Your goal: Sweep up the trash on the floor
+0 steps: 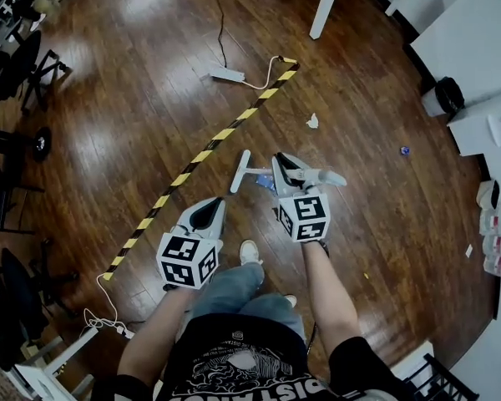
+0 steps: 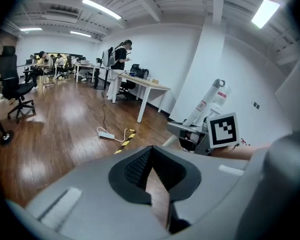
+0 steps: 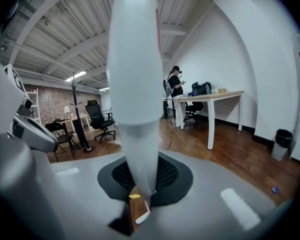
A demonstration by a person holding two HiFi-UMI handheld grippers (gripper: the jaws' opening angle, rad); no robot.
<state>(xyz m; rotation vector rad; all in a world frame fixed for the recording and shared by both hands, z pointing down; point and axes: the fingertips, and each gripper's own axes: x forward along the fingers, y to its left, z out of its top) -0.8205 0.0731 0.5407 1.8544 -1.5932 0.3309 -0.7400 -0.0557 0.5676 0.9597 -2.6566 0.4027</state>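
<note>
1. Scattered over the wooden floor [image 1: 150,98]: crumpled white paper [image 1: 312,121] ahead of the feet and right of the striped tape; small blue scrap [image 1: 405,150] further right; white fleck [image 1: 468,251] near the right-hand wall. All well apart from one another.
2. Probably very light and loose, with the paper soft and apt to roll or skitter ahead of a fast stroke. Best moved with short, low strokes towards one spot, not picked up.
3. Sweeping tool: white handle [image 3: 135,84], seemingly rigid, smooth and a little slippery, running down to a white crossbar head [image 1: 241,171] at floor level, short of the paper and apart from it. Sensible to grip mid-shaft, with a second hold higher up for leverage.
4. Clamped on that handle: right tongs [image 3: 140,183], pads pressed to either side of the shaft.
5. Closed tip to tip on nothing: left tongs [image 2: 150,150], with a slit of floor visible below the tips. Held beside the right one, clear of the handle.
6. Writing: label with red print on the handle in the left gripper view, too small to read. Black-and-white square patterns on the marker cubes, no letters. Shirt print cut off at the frame edge.
7. Around: black-and-yellow tape [image 1: 209,147] running diagonally, power strip [image 1: 227,75] near its far end, dark-lined bin [image 1: 443,96] by the white wall.
</note>
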